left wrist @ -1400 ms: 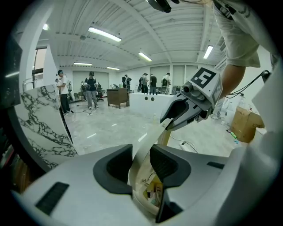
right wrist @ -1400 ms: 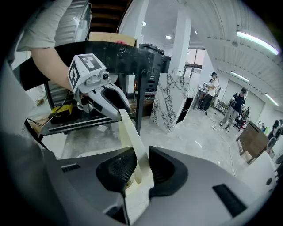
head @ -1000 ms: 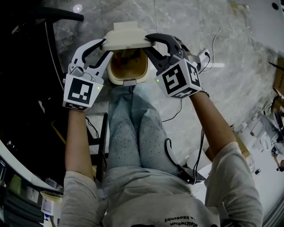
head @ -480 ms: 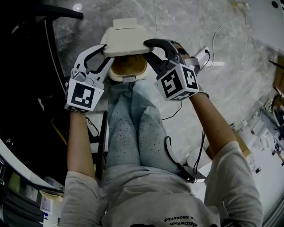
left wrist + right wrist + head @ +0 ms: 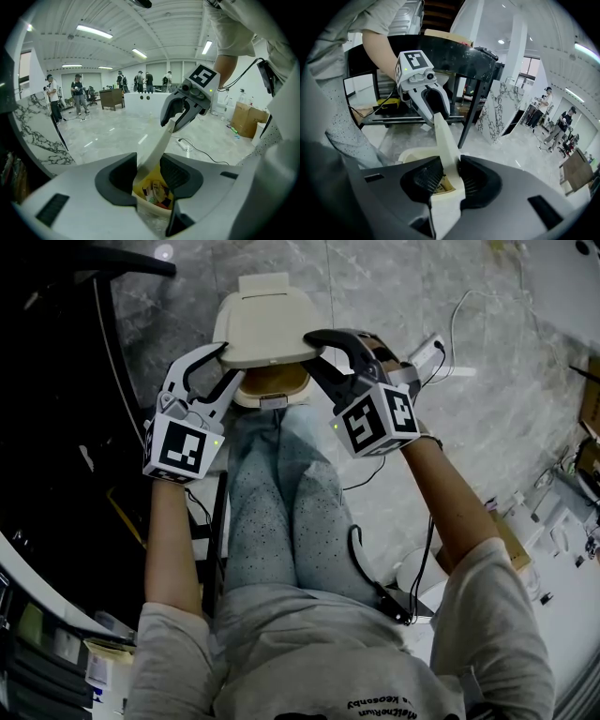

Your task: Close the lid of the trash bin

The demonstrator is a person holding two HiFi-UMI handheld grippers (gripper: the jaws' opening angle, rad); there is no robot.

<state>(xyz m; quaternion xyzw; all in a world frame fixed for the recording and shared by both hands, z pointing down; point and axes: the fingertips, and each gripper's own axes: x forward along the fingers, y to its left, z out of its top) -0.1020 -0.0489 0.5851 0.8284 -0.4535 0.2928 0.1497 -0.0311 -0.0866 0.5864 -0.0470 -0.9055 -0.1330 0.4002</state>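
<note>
A cream trash bin (image 5: 274, 396) stands on the floor in front of the person's knees. Its hinged lid (image 5: 267, 324) tilts low over the opening, which shows only as a strip at the near rim. My left gripper (image 5: 228, 362) pinches the lid's left edge (image 5: 157, 150) while its jaws are opening; the pads still touch it. My right gripper (image 5: 314, 348) straddles the right edge (image 5: 445, 140), jaws opening, with a sliver of gap beside one pad. Yellow-lined rubbish (image 5: 152, 192) shows under the lid.
The person's legs (image 5: 281, 512) sit right behind the bin. A black table (image 5: 56, 427) stands to the left, its leg (image 5: 473, 108) close to the bin. A power strip (image 5: 427, 354) with cables lies on the marble floor at the right. People stand far off (image 5: 77, 93).
The lid has swung down from nearly upright to low over the bin. Both grippers came down with it, toward the person.
</note>
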